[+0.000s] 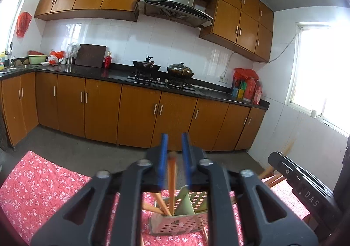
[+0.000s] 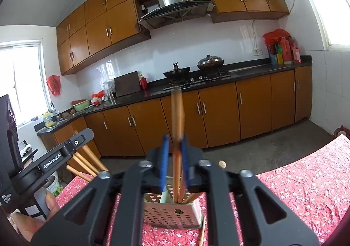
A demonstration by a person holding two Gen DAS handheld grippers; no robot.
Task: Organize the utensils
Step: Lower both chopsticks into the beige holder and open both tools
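Standing upright between right claw [image 2: 175, 154], seemingly pinched: blurred brown wooden chopsticks [image 2: 177, 114], tips directly above perforated metal holder [image 2: 172, 213]; left claw [image 1: 174, 156] narrow, grip unclear.

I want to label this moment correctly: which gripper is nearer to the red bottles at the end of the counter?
Right. The right gripper hovers over the chopstick holder on the side toward the red bottles; the left gripper hovers over it from the sink side.
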